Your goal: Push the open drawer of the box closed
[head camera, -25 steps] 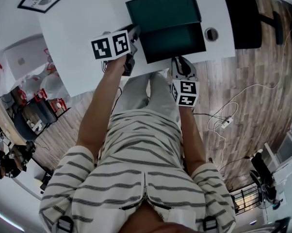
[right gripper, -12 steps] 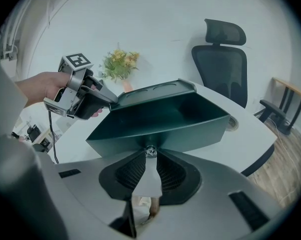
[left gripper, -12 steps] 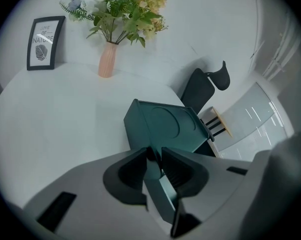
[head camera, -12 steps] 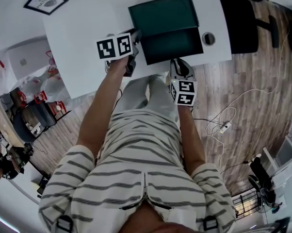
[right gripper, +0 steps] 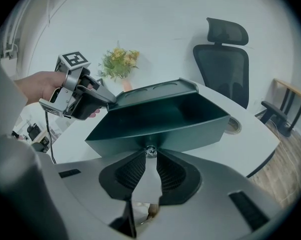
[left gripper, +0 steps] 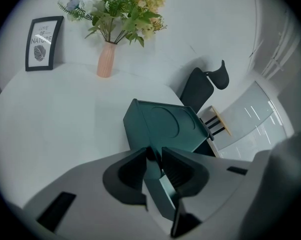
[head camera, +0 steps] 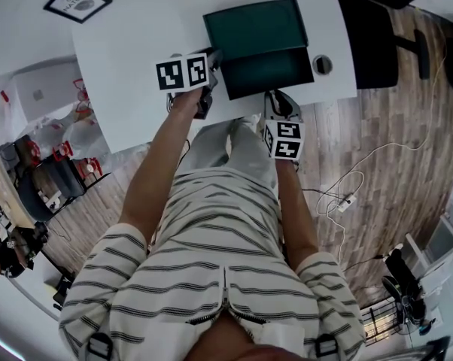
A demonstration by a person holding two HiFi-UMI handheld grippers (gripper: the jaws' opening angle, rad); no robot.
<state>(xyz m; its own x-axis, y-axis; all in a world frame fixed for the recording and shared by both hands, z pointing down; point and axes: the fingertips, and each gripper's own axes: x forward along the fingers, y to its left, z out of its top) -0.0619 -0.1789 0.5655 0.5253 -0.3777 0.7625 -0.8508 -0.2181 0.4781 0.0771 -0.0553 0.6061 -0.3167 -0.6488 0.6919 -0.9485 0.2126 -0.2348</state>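
A dark green box point(head camera: 256, 28) stands on the white table point(head camera: 136, 66), with its drawer point(head camera: 268, 70) pulled out toward me. In the right gripper view the drawer point(right gripper: 160, 119) is empty and has a small silver knob point(right gripper: 150, 150) on its front. My right gripper point(right gripper: 150, 154) is shut on that knob; the head view shows the right gripper point(head camera: 279, 102) at the drawer front. My left gripper point(head camera: 210, 65) is at the box's front left corner. In the left gripper view the left gripper's point(left gripper: 155, 155) jaws stand close together on the edge of the box point(left gripper: 163, 126).
A framed print point(head camera: 80, 0) and a pink vase of flowers point(left gripper: 105, 59) stand at the table's far side. A round cable hole point(head camera: 323, 65) lies right of the drawer. A black office chair point(right gripper: 223, 59) is behind the table. Cables point(head camera: 347, 190) lie on the wood floor.
The drawer sticks out a little less than a second ago, and my right gripper has edged forward with it. The left gripper stays at the box's corner.
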